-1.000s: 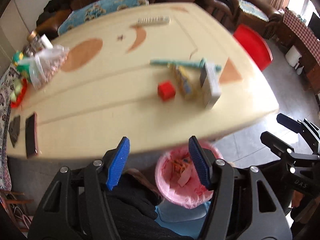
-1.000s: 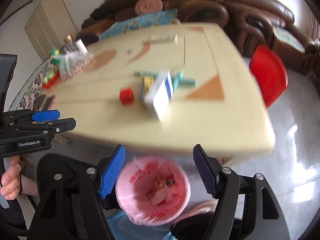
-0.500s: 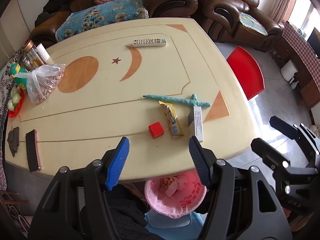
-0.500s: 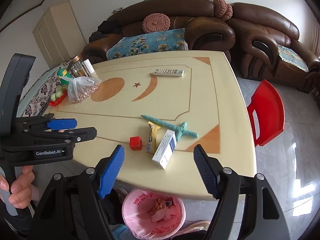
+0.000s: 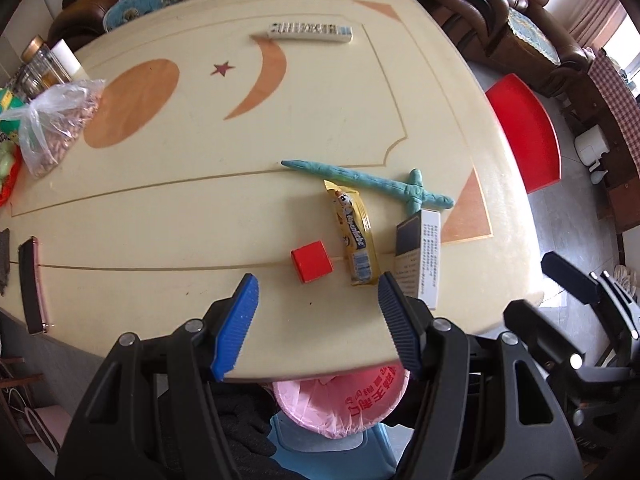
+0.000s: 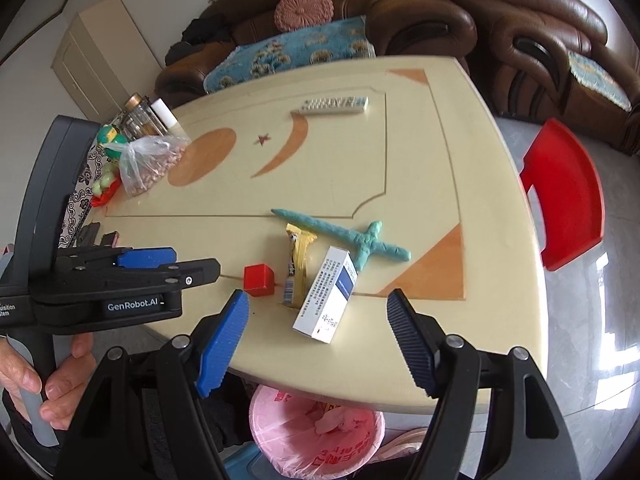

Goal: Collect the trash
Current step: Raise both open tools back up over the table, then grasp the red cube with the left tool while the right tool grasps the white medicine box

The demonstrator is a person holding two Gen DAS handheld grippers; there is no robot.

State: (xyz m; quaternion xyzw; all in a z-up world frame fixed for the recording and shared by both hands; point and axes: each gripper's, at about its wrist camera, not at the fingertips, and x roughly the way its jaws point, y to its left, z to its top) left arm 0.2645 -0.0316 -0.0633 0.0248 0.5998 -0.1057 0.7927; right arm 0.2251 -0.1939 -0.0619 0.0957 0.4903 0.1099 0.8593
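Along the left edge of the bench (image 5: pixel 168 216) lie a dark phone (image 5: pixel 31 284) and a clear bag of nuts (image 5: pixel 56 124), both well apart from the litter and probably not trash. Nearer the middle, the left hand-held gripper (image 5: pixel 316 312) hangs over the near edge with its jaws spread and nothing between them. Just beyond its fingertips sits a small red cube (image 5: pixel 312 261); it looks rigid and light, and its flat opposite faces should give the pads an easy, square hold. Just right of the cube lies a yellow snack wrapper (image 5: pixel 355 240), long and flat against the bench: thin, crinkly and likely slippery, so it is best pinched across its narrow width near one end, where an edge lifts a little. Next to that rests a white carton (image 6: pixel 326 296) on its broad face, stiff but probably hollow and easy to crush, so a gentle squeeze across its short sides seems wise. Behind these stretches a teal toy sword (image 5: pixel 372 184), its hilt touching the carton's far end. The right hand-held gripper (image 6: pixel 320 320) is likewise spread and empty, framing the carton from the near side. Below the bench edge waits the pink-lined bin (image 6: pixel 320 436), already holding some scraps.
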